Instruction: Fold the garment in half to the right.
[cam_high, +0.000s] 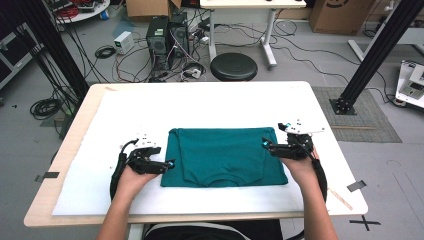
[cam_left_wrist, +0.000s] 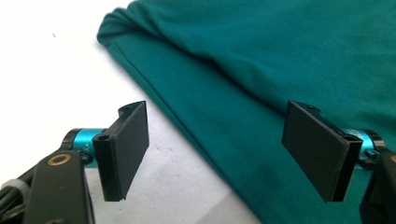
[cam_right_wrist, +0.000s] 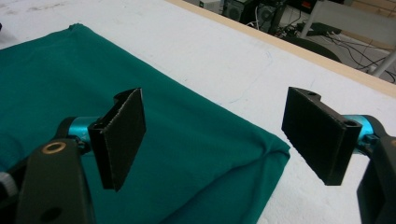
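Folded green shirt (cam_high: 223, 155) spread at tabletop (cam_high: 200, 97) centre toward near edge. Bare white surface left along far edge, both side edges, near corners. Left gripper (cam_high: 167, 165) and right gripper (cam_high: 267, 145) held wide apart at shirt's side edges; approach unobstructed.

A folded shirt (cam_high: 223, 156) lies flat on a sheet (cam_high: 200, 107) that covers most of the desk (cam_high: 80, 117), at the middle and toward the near edge. The left claw (cam_high: 169, 164) sits at the shirt's left edge, one jaw over the cloth and one over the sheet. The right claw (cam_high: 266, 144) sits at the shirt's far right corner. Behind the desk, on the floor, stand a stool (cam_high: 233, 66) and, left of it, computer cases (cam_high: 167, 37).
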